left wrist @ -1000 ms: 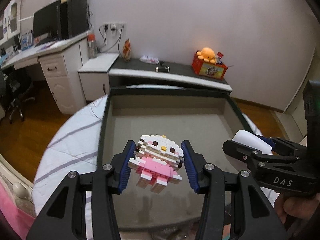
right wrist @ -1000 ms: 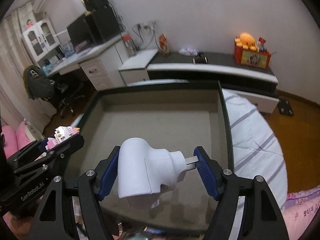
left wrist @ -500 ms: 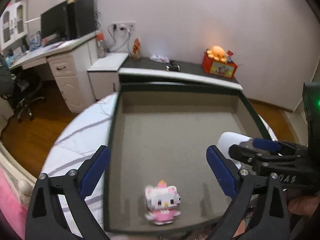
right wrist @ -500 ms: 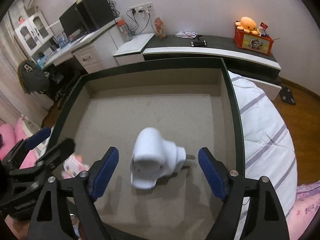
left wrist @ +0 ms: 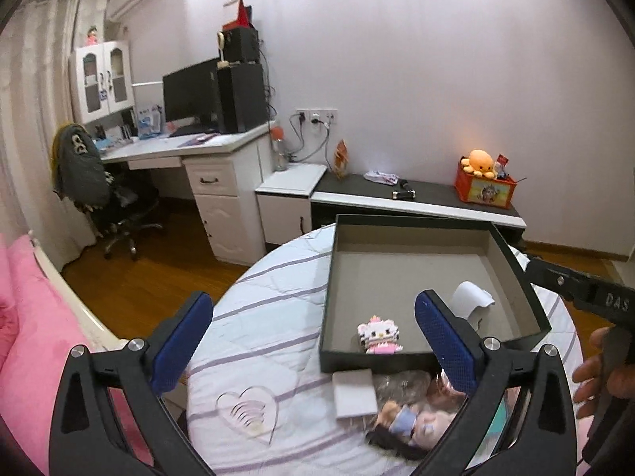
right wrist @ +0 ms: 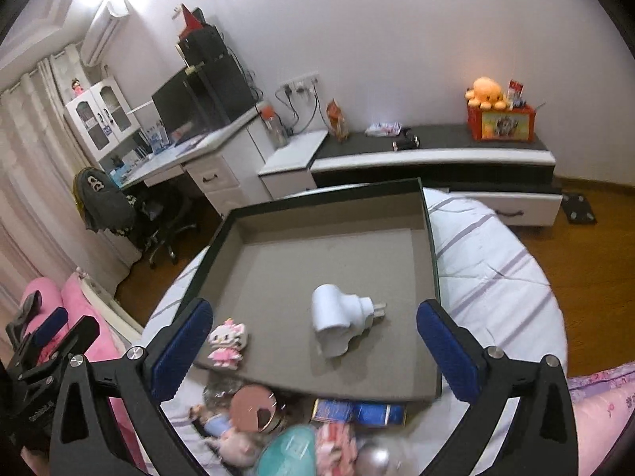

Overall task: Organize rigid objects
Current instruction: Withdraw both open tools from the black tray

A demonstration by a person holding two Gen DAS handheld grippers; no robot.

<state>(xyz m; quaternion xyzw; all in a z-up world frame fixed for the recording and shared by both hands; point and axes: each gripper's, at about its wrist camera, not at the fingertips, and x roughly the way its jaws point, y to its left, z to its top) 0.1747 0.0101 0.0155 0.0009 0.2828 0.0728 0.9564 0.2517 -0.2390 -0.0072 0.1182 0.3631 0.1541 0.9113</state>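
Note:
A dark shallow box (left wrist: 412, 224) (right wrist: 430, 234) sits on a round striped table. Inside it lie a pink and white brick-built cat figure (left wrist: 379, 334) (right wrist: 227, 340) near the front left and a white plug adapter (left wrist: 470, 297) (right wrist: 341, 315) to its right. My left gripper (left wrist: 313, 341) is open and empty, pulled back in front of the box's left front corner. My right gripper (right wrist: 313, 345) is open and empty, above the box's front edge. The right gripper's body shows at the right edge of the left wrist view (left wrist: 583, 289).
In front of the box lie a small grey box (left wrist: 354, 393), a doll (left wrist: 408, 424) (right wrist: 222, 428), a round pink tin (right wrist: 254, 402), a blue packet (right wrist: 359, 412) and a teal object (right wrist: 289, 454). A pink bed (left wrist: 27, 337) is at the left. A desk and low cabinet stand behind.
Both grippers opened and let go of the cat figure and the plug adapter, which now lie in the box. Both grippers have since drawn back and up from the box.

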